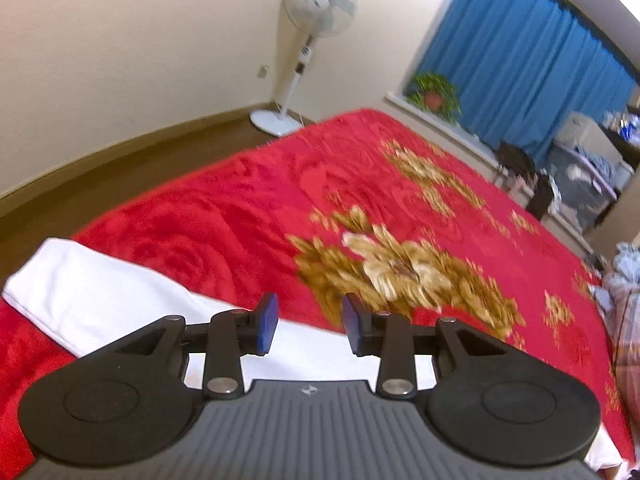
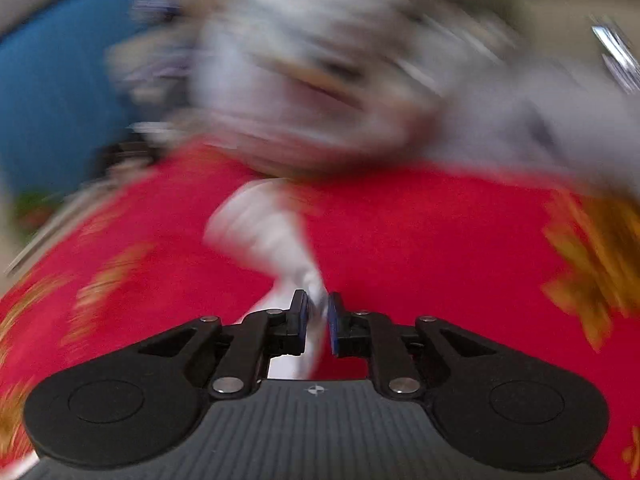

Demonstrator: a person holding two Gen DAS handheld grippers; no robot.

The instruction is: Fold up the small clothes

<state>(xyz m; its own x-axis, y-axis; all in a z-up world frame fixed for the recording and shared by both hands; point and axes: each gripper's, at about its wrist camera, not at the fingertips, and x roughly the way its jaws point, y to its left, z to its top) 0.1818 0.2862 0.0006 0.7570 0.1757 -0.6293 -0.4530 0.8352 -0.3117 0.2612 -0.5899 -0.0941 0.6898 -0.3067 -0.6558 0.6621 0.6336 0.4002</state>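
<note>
A white garment (image 1: 96, 300) lies flat on the red bedspread (image 1: 260, 208), under and to the left of my left gripper (image 1: 310, 326), which is open and empty above it. In the right wrist view, my right gripper (image 2: 317, 322) is shut on a bunched strip of the white garment (image 2: 264, 232), which trails away over the red bedspread (image 2: 420, 240). This view is heavily blurred.
A white standing fan (image 1: 308, 32) stands by the far wall. Blue curtains (image 1: 520, 60) and a potted plant (image 1: 434, 96) are at the window. A pile of pale clothes (image 2: 320, 72) lies blurred at the far side of the bed. Furniture (image 1: 580, 168) stands at right.
</note>
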